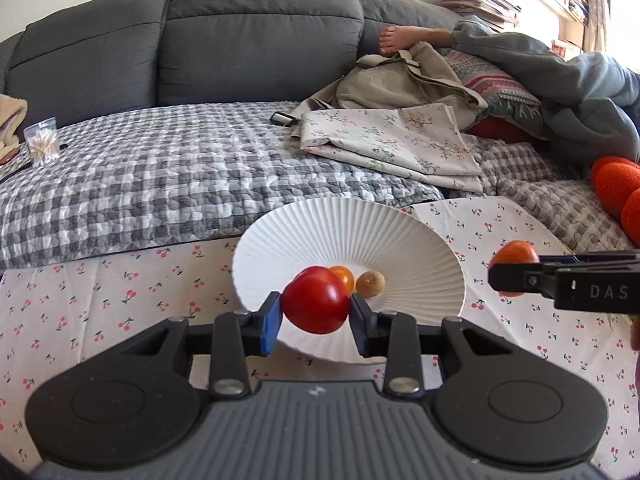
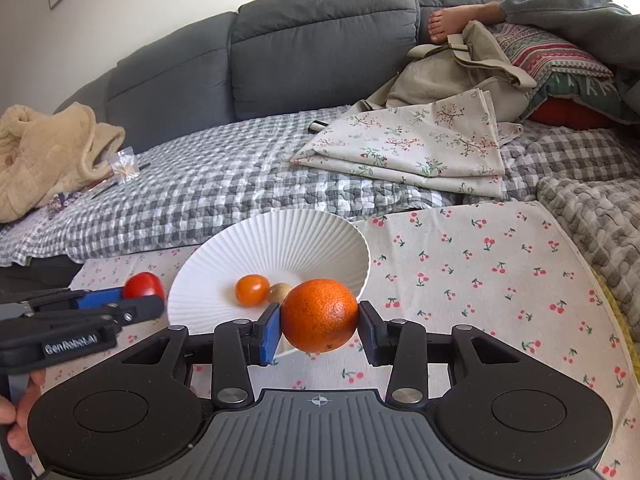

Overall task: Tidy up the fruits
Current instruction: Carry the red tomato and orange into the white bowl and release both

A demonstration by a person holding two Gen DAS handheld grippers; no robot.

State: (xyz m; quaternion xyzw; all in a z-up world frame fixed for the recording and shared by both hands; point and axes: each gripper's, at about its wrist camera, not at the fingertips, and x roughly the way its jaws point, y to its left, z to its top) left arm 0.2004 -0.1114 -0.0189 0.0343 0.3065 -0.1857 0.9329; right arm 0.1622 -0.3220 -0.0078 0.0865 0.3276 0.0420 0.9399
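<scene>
The left tongs [image 1: 315,314] are clamped on a red tomato [image 1: 316,300], held above the near rim of the white ribbed plate [image 1: 304,232] — a small orange tomato [image 1: 343,277] and a brown fruit [image 1: 370,282] lie just beyond them. To their right, the right tongs [image 2: 319,328] grip an orange [image 2: 319,315] over the cherry-print table [image 2: 480,264] — beside the plate's edge.

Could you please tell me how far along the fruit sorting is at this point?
Done: a small orange tomato and a small brown fruit already lie in the white ribbed plate. In hand: the left gripper holds a red tomato, the right gripper an orange, both near the plate. Left: setting both down.
</scene>
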